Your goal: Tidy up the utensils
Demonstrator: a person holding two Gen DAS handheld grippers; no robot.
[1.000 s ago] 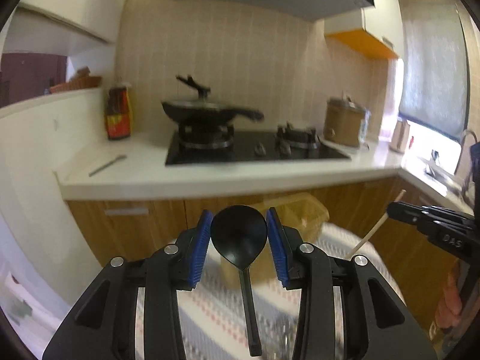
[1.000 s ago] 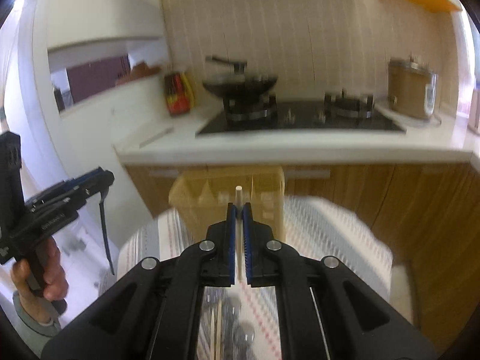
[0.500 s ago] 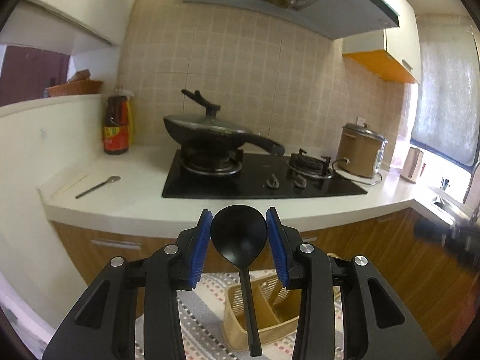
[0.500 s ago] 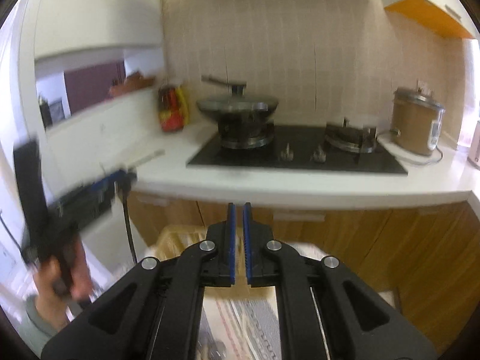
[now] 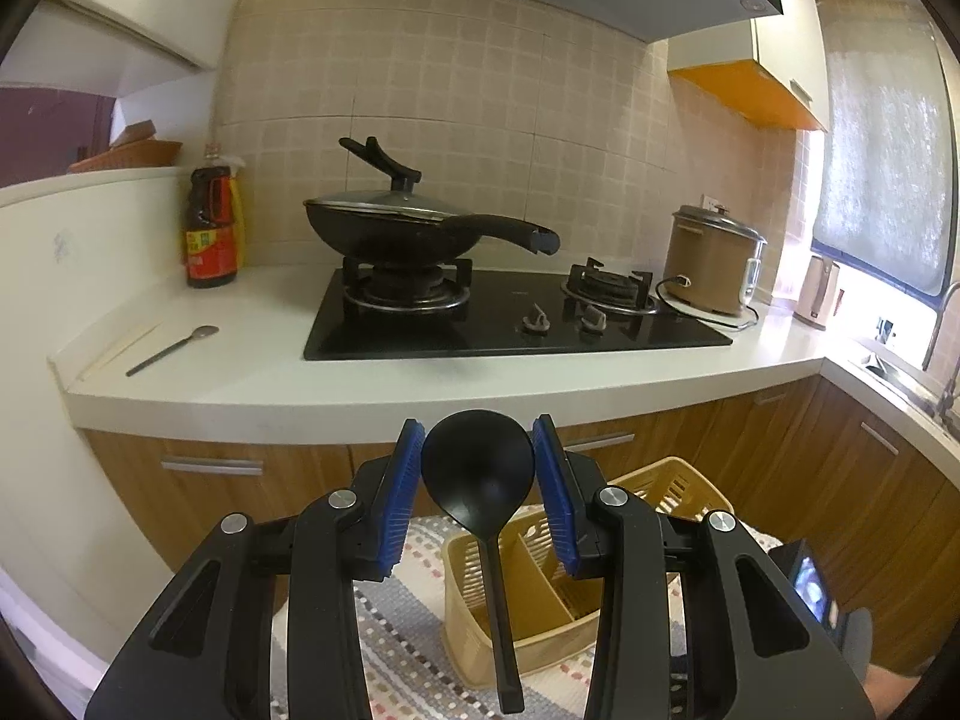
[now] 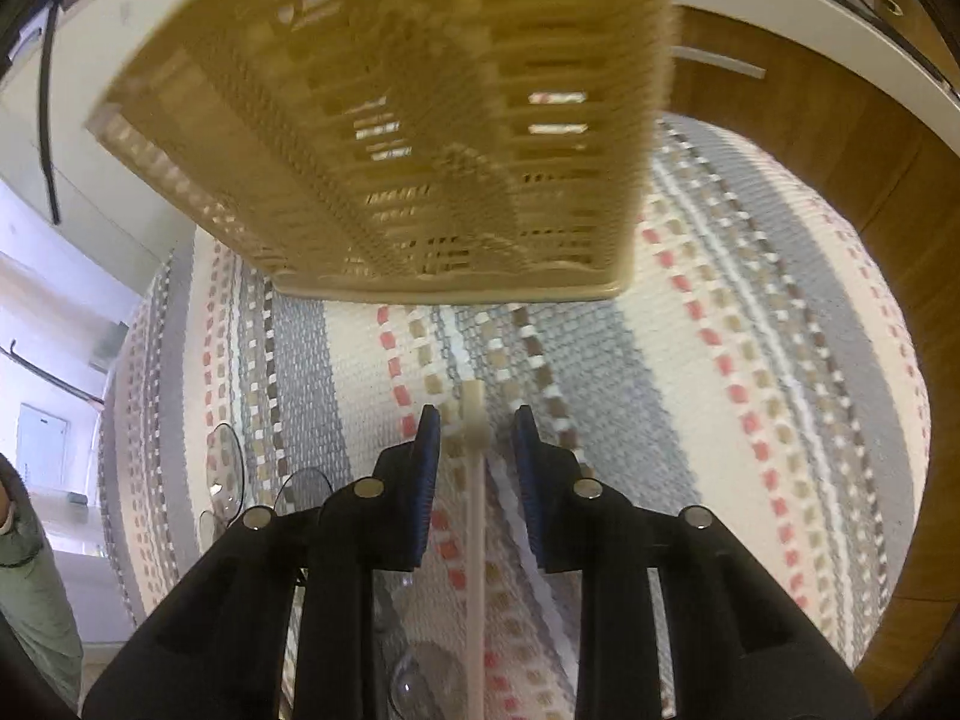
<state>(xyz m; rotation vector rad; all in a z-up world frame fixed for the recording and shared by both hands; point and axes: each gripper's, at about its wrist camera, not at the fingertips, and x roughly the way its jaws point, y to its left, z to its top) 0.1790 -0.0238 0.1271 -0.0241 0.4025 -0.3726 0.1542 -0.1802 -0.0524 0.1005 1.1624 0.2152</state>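
My left gripper (image 5: 478,459) is shut on the bowl of a black ladle (image 5: 480,474), whose handle hangs down over the yellow utensil basket (image 5: 540,594) on the striped cloth. In the right wrist view my right gripper (image 6: 476,426) is open, low over the striped cloth (image 6: 750,360), with a pale chopstick (image 6: 475,510) lying between its fingers. The yellow basket (image 6: 420,138) stands just beyond it. Clear spoons (image 6: 225,474) lie at the lower left.
A white counter (image 5: 240,360) holds a spoon (image 5: 174,348), a sauce bottle (image 5: 210,228), a hob with a lidded wok (image 5: 396,228) and a rice cooker (image 5: 714,258). Wooden cabinet fronts (image 5: 810,468) run below. A sink edge (image 5: 900,372) is at the right.
My right gripper has dropped from counter height to the cloth and opened around a chopstick. My left gripper keeps the ladle and has risen, bringing the basket into view below.
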